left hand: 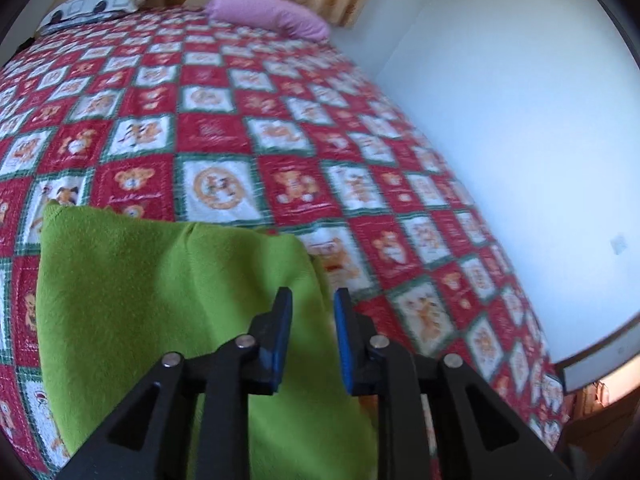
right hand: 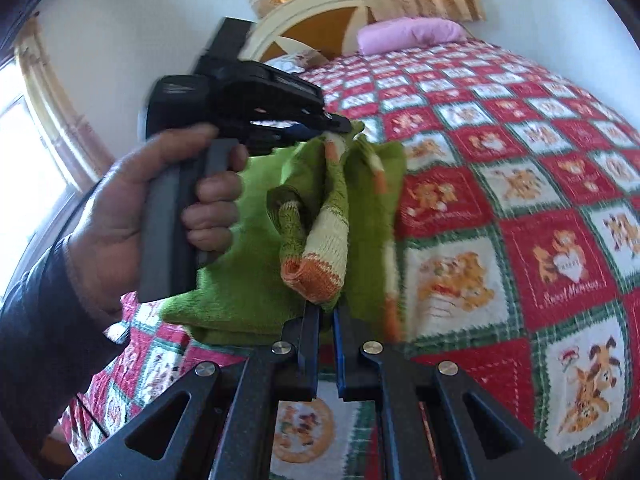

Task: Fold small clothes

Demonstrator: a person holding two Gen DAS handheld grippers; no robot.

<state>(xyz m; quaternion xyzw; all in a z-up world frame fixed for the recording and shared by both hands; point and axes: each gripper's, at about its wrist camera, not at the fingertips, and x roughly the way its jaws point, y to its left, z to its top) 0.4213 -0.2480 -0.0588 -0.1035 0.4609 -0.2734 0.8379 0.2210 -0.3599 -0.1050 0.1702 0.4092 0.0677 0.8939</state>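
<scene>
A small green knitted garment [left hand: 168,304] with cream and orange striped cuffs [right hand: 320,256] hangs above the quilted bed. In the left wrist view my left gripper [left hand: 312,300] has its jaws narrowly apart with green cloth between them; whether they pinch it is unclear. In the right wrist view the left gripper [right hand: 340,126] meets the garment's upper edge. My right gripper [right hand: 326,312] is shut on the garment's lower edge by the cuff. The garment [right hand: 248,288] hangs bunched between both grippers.
A red, white and green teddy-bear quilt [left hand: 280,128] covers the bed. A pink pillow [left hand: 272,12] and a patterned pillow [left hand: 96,2] lie at the headboard [right hand: 320,12]. A white wall [left hand: 500,100] runs along the bed's right side. A window [right hand: 24,152] is at left.
</scene>
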